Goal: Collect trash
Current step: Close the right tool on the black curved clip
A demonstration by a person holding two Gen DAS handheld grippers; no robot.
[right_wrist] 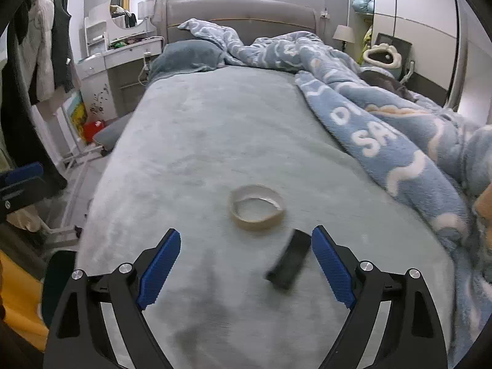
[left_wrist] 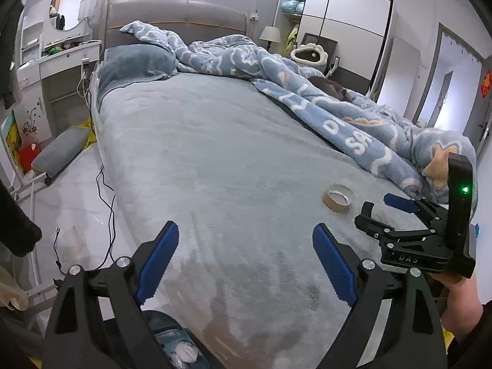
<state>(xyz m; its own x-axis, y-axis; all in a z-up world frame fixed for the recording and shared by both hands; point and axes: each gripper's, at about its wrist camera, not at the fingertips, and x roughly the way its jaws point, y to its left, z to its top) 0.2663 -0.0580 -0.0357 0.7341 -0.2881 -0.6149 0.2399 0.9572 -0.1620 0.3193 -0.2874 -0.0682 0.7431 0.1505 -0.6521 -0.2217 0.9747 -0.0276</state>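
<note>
The right gripper [right_wrist: 246, 261] (fingers spread, nothing pinched) hovers just short of the tape roll [right_wrist: 256, 211] on the bed [right_wrist: 215, 129].

Rumpled blanket [right_wrist: 384, 129], pillow [right_wrist: 187, 55], perhaps cat [left_wrist: 330, 87].

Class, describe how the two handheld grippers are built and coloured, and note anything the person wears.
Both the left gripper and the right gripper have black angular linkage arms with round silver pivot bolts and two fingers faced with ribbed blue pads. Seen from the left wrist camera, the right gripper's black body carries pale lettering and a lit green lamp. A dark sleeve shows at the wrist.
</note>
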